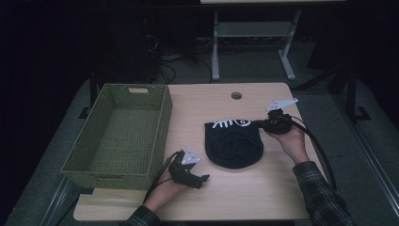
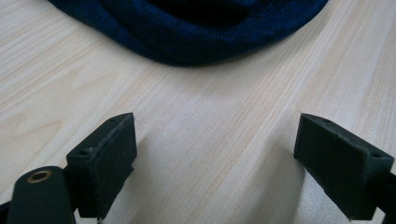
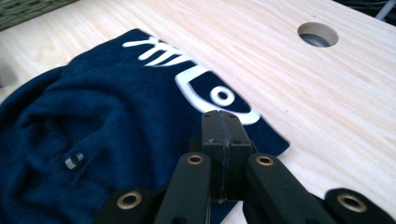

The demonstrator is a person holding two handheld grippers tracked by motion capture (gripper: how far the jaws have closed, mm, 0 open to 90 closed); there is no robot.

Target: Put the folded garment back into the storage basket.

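Note:
A folded dark navy garment (image 1: 233, 143) with a white fish-skeleton print lies on the middle of the wooden table (image 1: 263, 188). My right gripper (image 1: 259, 124) is at its right upper corner. In the right gripper view its jaws (image 3: 225, 122) are shut, pads together, low over the garment (image 3: 93, 121) beside the print; I see no cloth between the pads. My left gripper (image 1: 203, 178) rests near the table's front, left of the garment. In the left gripper view it (image 2: 215, 135) stands open over bare wood, with the garment's rounded edge (image 2: 196, 32) just ahead.
A green woven basket (image 1: 162, 117) with nothing in it stands on the table's left side; its edge (image 3: 28, 9) is visible in the right gripper view. A round cable hole (image 1: 236, 95) is near the table's far edge. Behind the table are desk legs and cables on the floor.

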